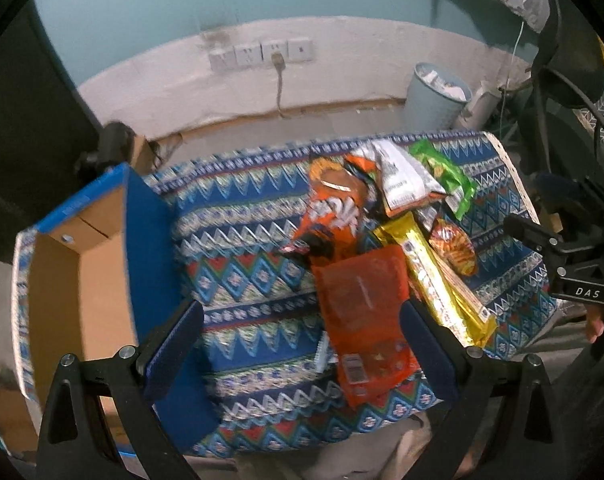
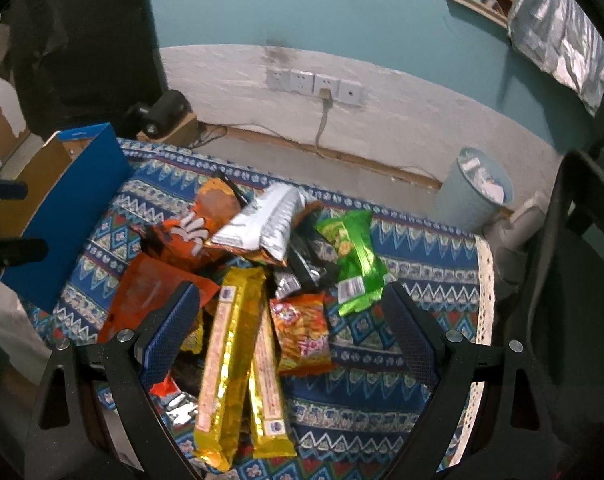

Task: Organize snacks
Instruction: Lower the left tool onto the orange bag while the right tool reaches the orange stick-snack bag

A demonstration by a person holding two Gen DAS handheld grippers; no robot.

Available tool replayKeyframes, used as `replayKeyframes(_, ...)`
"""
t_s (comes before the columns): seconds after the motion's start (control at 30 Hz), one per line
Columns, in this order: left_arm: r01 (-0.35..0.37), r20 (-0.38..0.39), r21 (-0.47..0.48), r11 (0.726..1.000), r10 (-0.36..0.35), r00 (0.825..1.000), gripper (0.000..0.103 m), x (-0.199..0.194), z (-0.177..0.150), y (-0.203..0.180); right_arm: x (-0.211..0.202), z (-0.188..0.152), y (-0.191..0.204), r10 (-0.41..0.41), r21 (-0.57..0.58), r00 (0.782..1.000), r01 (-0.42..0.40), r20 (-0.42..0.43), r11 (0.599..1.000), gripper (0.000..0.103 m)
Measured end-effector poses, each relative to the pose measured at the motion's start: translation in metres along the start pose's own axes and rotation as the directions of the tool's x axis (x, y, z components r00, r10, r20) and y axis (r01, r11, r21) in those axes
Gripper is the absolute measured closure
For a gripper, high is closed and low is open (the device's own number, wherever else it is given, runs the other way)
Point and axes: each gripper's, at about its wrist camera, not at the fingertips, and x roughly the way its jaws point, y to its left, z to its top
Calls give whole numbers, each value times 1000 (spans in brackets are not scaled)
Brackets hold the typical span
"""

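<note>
A heap of snack packets lies on a patterned blue cloth (image 1: 241,216) (image 2: 422,280). A flat orange packet (image 1: 362,312) (image 2: 141,300) lies nearest my left gripper (image 1: 302,336), which hovers open above the cloth, its right pad beside the packet's edge. Two gold biscuit sleeves (image 1: 434,276) (image 2: 229,356) lie under my right gripper (image 2: 293,328), open over them with nothing between its fingers. Behind sit an orange chip bag (image 1: 334,204) (image 2: 189,236), a silver bag (image 1: 398,176) (image 2: 261,220), a green packet (image 1: 442,168) (image 2: 354,256) and a small orange noodle packet (image 1: 454,248) (image 2: 302,332).
An open cardboard box with blue outer walls (image 1: 101,240) (image 2: 69,184) stands at the cloth's left end. A pale blue waste bin (image 1: 434,96) (image 2: 474,188) sits on the floor behind. Wall sockets with a plugged cable (image 1: 277,56) (image 2: 322,88) are on the far wall. A dark chair (image 2: 574,260) is at right.
</note>
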Motion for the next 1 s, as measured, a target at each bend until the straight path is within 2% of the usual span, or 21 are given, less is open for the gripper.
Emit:
replayKeyframes(0.1, 3, -31, 5, 1000, -2, 1000, 4, 15, -1, -11, 9, -5, -6, -11, 8, 1000, 11, -26, 1000, 12)
replayKeyframes(0.4, -56, -111, 115, 992, 69, 991, 4, 63, -3, -46, 60, -16, -25, -7, 39, 986, 13, -165, 999, 13)
replayKeyframes(0.63, -22, -240, 61, 998, 36, 970, 4, 105, -8, -49, 94, -25, -34, 4, 46, 969, 8, -249, 999, 13)
replayKeyframes(0.73, 14, -270, -5, 1000, -15, 963, 4, 115, -8, -48, 109, -28, -39, 15, 64, 961, 2, -275, 998, 13)
replayKeyframes(0.83, 7, -279, 9, 1000, -4, 960, 4, 121, -9, -52, 119, -30, -44, 48, 91, 955, -22, -292, 996, 13)
replayKeyframes(1.0, 32, -307, -1, 999, -31, 951, 4, 134, -13, -56, 135, -36, -42, 85, 103, 942, -54, -325, 993, 13)
